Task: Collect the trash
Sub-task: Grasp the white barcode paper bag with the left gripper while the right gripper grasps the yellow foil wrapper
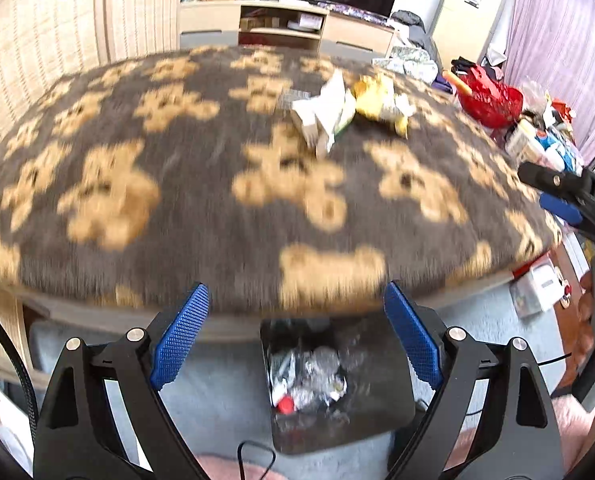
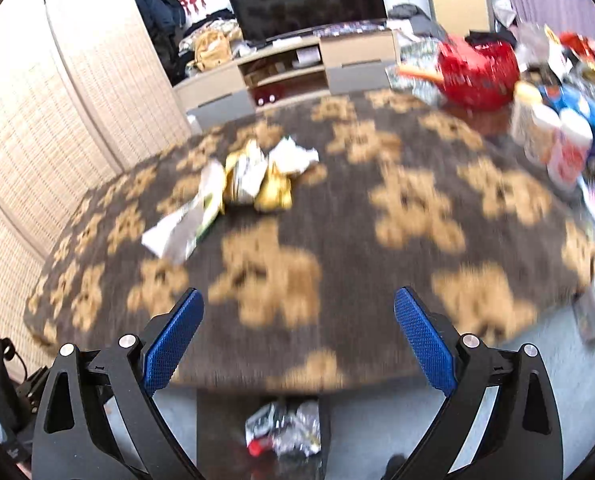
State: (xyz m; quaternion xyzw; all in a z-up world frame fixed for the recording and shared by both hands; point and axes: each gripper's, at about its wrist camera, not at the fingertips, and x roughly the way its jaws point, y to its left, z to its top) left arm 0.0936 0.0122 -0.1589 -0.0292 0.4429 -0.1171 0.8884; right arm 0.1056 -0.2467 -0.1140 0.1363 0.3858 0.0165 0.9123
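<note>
Wrappers (image 2: pixel 241 184) lie well beyond both grippers' parted jaws.

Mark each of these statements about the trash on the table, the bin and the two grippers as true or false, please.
1. Both the left gripper and the right gripper are open and hold nothing. True.
2. The crumpled wrappers lie on the bear-patterned table cover. True.
3. The trash bin on the floor is empty. False: it already holds crumpled wrappers and something red.
4. The right gripper is clamped on a yellow wrapper. False: its jaws stand apart, and the yellow wrapper lies on the cover, away from it.
5. A red basket stands at the far right side of the table. True.
</note>
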